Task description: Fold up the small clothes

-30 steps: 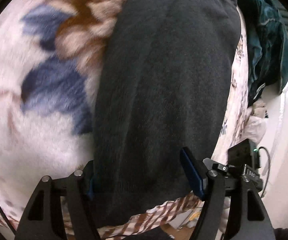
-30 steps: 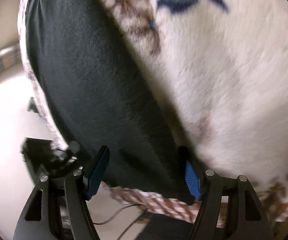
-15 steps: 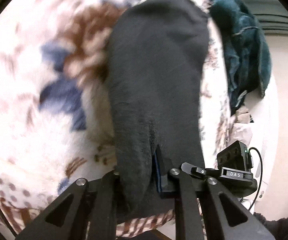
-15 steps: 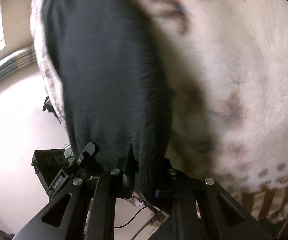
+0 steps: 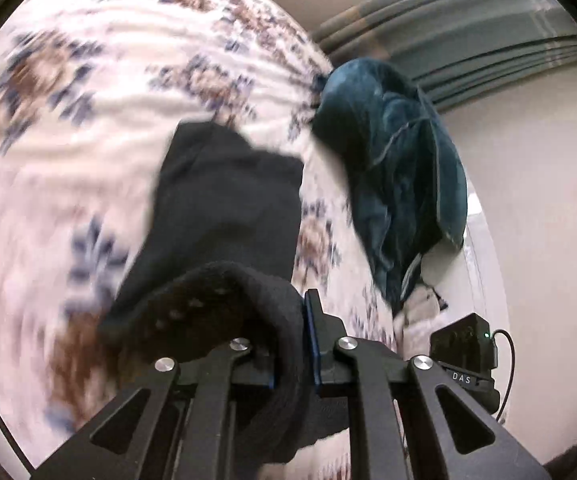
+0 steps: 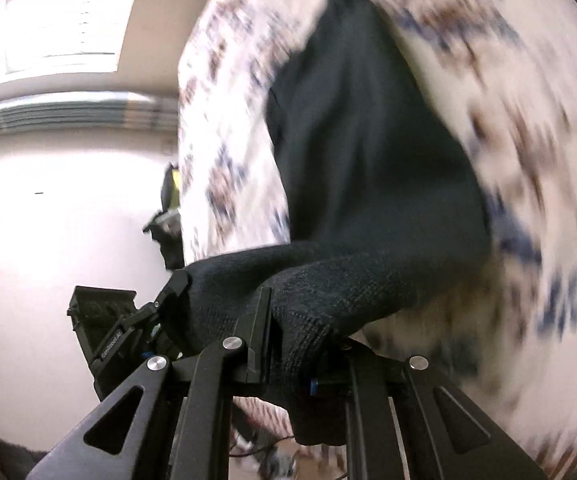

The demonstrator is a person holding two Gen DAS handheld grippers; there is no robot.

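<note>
- A plush blanket [image 5: 88,128], cream with brown and navy flower patterns, fills most of both wrist views and serves as the surface under the work; much of it is smeared by motion blur.
- A crumpled dark teal garment [image 5: 400,184] lies at the blanket's far right edge in the left wrist view, apart from the piece being handled.
- The black knit garment [image 5: 228,208] lies on the blanket with its far part resting flat, while its near edge is raised off the surface and bunched into both tools.
- The left gripper [image 5: 292,364] has its jaws pressed together on a thick roll of that near edge, and the blue pads bite into the fabric.
- The right gripper [image 6: 288,356] likewise pinches the black knit garment [image 6: 368,160] at another fold of the near edge, jaws nearly closed on the cloth.
- In the left wrist view, a small black device [image 5: 464,348] with a green light and a cable sits beyond the blanket's edge at lower right.
</note>
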